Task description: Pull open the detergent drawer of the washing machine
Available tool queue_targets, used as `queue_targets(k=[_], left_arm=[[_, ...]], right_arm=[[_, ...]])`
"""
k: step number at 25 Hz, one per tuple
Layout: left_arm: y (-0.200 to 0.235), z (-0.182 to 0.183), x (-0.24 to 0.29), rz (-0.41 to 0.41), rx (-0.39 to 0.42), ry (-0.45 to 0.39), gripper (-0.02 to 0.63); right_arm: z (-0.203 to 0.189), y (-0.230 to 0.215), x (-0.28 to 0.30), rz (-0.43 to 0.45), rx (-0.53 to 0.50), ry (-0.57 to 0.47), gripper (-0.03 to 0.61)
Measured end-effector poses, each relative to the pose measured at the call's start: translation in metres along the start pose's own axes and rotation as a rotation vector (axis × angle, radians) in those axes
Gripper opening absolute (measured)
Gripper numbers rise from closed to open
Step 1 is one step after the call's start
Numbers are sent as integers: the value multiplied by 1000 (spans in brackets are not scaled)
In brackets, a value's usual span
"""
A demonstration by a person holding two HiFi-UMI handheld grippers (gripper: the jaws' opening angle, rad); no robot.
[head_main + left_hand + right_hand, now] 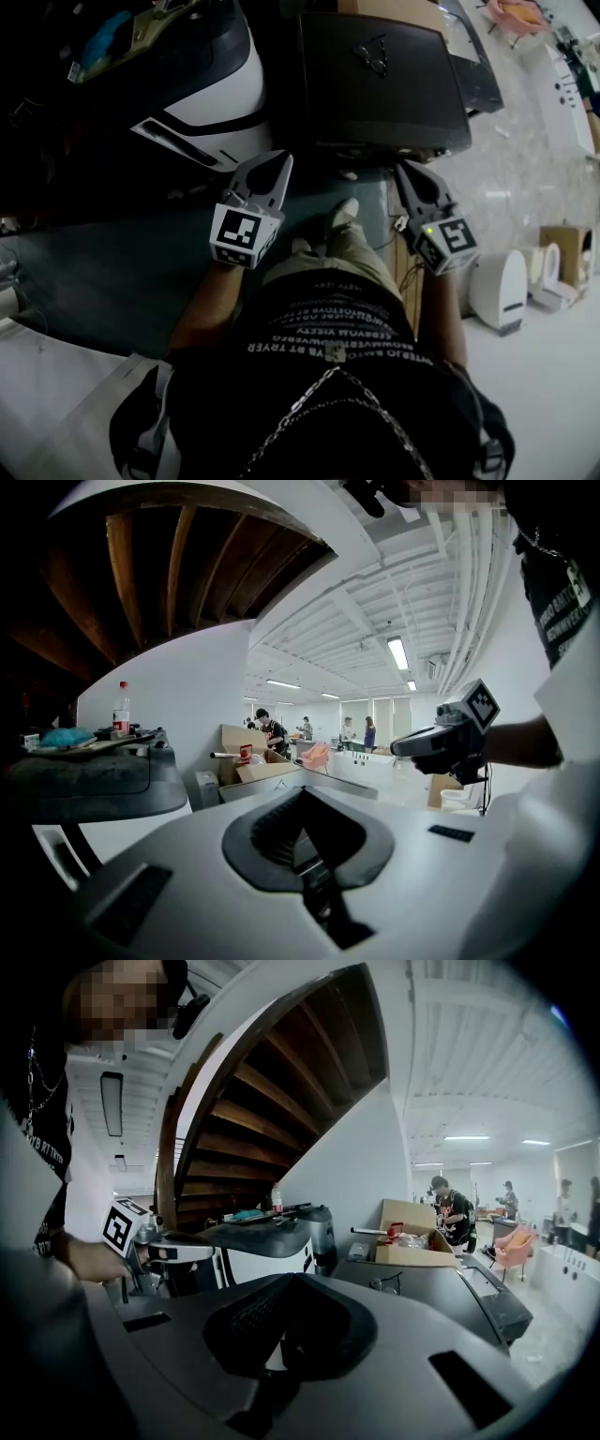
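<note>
Just before dark washer (pixel 384 89), front twd person (pixel 328 319): L gripper (pixel 281 161), R gripper (pixel 402 170) closed, empty.

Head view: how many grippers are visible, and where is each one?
2. The left gripper is left of centre, near the white machine; the right gripper is right of centre, near the dark machine. None seems hidden.

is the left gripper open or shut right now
Shut and empty. In its own view the left gripper has its jaws meeting at the front, with only a bare hollow behind them.
</note>
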State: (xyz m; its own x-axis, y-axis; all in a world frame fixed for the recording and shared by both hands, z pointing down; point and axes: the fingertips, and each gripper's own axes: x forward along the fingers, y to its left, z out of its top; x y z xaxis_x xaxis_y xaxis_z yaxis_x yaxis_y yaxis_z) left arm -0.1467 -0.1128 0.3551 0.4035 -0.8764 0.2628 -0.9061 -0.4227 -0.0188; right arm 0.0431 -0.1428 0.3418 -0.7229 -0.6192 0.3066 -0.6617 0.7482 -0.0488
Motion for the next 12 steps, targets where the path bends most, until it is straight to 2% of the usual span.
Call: queue_targets(k=[2, 7, 12], left_arm=[[0, -3, 1, -6, -24, 4, 5], [12, -9, 7, 32, 2, 36, 4], [15, -17, 19, 27, -17, 56, 5]], right_arm=[[-4, -4, 4, 4, -4, 4, 2], [-10, -9, 21, 32, 13, 16, 2], [-14, -21, 38, 43, 40, 19, 2]])
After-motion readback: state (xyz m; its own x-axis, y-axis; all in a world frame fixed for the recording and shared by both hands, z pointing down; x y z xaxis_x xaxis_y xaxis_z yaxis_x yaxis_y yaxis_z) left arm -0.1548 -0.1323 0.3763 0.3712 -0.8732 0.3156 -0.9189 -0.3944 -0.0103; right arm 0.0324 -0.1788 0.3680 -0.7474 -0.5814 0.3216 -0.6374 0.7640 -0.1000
